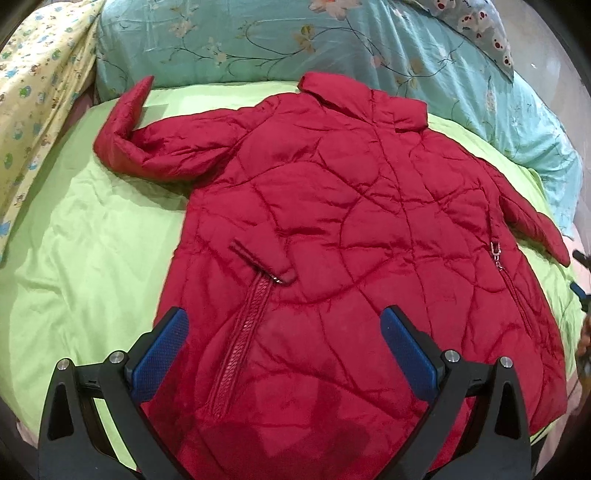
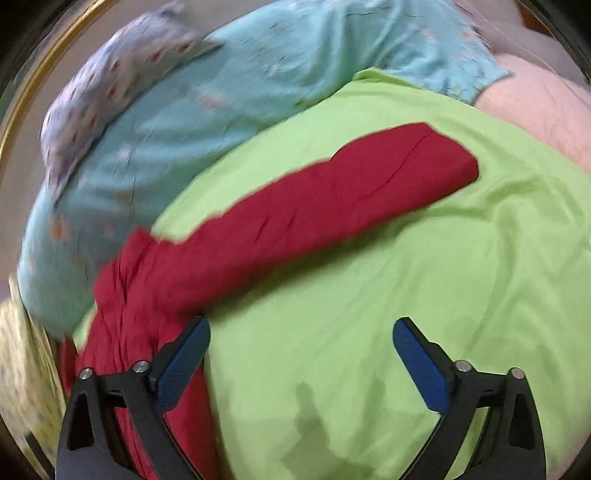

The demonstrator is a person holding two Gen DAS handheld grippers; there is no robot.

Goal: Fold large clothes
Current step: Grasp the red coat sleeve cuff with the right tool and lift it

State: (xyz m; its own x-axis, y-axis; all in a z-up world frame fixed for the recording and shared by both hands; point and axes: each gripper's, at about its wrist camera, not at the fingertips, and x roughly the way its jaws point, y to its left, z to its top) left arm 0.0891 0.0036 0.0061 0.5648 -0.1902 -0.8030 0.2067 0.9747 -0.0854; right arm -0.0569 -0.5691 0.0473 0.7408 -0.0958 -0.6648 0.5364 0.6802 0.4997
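A red quilted jacket (image 1: 332,229) lies spread flat, front up, on a green sheet (image 1: 85,229), collar toward the far pillows. Its left sleeve (image 1: 147,136) stretches out with the cuff bent upward. My left gripper (image 1: 282,325) is open and empty, hovering above the jacket's lower hem. In the right wrist view the jacket's right sleeve (image 2: 314,206) lies straight out over the green sheet (image 2: 406,288). My right gripper (image 2: 301,338) is open and empty over the sheet, just beside the sleeve's base; this view is blurred.
A teal floral quilt (image 1: 314,40) is piled along the far side, with a patterned pillow (image 1: 480,26) at the far right. A yellow printed cloth (image 1: 33,99) lies at the left. A pink mattress cover (image 2: 535,107) shows past the sheet's edge.
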